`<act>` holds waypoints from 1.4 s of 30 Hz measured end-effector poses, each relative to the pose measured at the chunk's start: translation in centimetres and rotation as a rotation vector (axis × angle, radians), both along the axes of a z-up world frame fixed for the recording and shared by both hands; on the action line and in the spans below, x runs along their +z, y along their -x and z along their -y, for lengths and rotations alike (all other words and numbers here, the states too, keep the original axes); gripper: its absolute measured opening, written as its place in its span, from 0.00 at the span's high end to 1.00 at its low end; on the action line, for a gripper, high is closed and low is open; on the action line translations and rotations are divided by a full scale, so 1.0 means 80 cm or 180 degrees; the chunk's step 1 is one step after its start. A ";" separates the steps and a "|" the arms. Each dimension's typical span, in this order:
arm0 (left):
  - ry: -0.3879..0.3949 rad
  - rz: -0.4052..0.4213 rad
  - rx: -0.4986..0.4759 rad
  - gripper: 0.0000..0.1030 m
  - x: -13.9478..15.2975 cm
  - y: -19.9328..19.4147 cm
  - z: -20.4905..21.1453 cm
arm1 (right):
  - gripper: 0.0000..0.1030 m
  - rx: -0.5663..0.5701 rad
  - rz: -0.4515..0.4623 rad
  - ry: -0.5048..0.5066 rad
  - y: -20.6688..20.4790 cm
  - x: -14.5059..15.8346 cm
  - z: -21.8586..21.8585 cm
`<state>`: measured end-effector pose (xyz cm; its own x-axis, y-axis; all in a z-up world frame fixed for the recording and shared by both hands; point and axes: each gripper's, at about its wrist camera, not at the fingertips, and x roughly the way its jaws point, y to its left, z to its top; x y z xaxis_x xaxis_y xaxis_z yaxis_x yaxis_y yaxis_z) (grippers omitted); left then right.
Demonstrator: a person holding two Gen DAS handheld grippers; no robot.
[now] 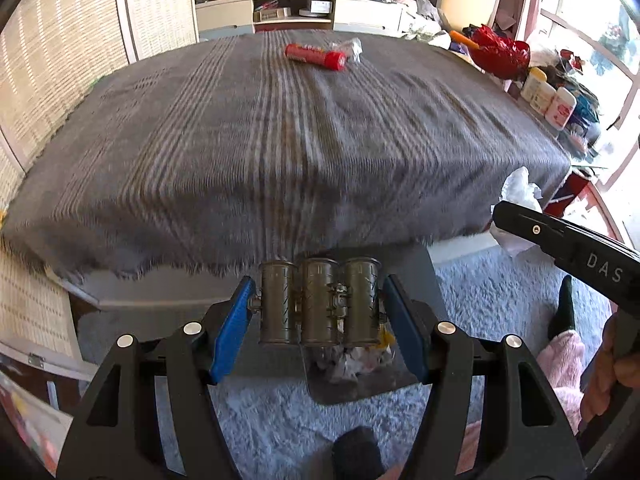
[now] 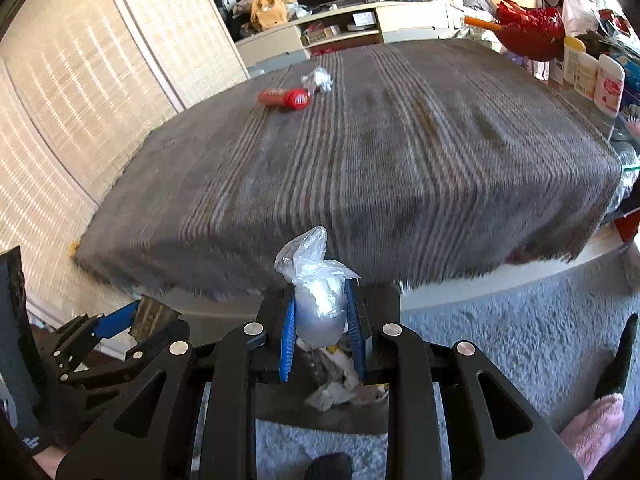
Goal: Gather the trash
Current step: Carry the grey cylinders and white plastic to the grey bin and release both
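Left wrist view: beyond the bed's [image 1: 280, 140] near edge a dark bin [image 1: 360, 392] waits below both tools. The left tool [image 1: 318, 320] spans three joined olive canisters [image 1: 318, 300], jaws wide and possibly just clear; the right tool [image 2: 320, 320] pinches a clear bag [image 2: 316, 292] above it. A red tube [image 1: 316, 56] and wrapper [image 1: 348, 49] lie near the bed's far edge.

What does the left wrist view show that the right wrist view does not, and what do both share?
Only the left wrist view shows the front of the olive three-cylinder object, with the left gripper around it. Only the right wrist view shows the right gripper shut on a crumpled clear plastic bag. Both show the grey striped blanket, the red tube with a clear wrapper beside it, and the dark bin holding trash below.
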<state>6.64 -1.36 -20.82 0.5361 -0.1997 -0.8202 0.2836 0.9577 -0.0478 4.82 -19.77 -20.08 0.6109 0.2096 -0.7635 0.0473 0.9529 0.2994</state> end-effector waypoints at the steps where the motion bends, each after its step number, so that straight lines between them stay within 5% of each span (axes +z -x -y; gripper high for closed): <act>1: 0.0000 -0.0027 -0.0002 0.40 -0.005 0.004 -0.001 | 0.77 0.0008 -0.0027 0.0013 0.003 -0.004 -0.003; 21: -0.0026 -0.0435 -0.0170 0.40 -0.114 -0.001 0.022 | 0.77 0.0146 -0.0465 0.0031 -0.021 -0.098 -0.011; 37: -0.0086 -0.0482 -0.0187 0.40 -0.128 -0.001 0.028 | 0.74 0.0146 -0.0589 0.0064 -0.030 -0.105 -0.018; 42: 0.0011 -0.0529 -0.0184 0.39 -0.121 -0.002 0.022 | 0.46 0.0090 -0.0520 0.0061 -0.029 -0.092 -0.015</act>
<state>6.78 -3.12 -30.54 0.3807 -0.2292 -0.8959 0.3262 0.9398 -0.1018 7.16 -18.54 -27.45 0.4725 0.2093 -0.8561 0.0669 0.9601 0.2717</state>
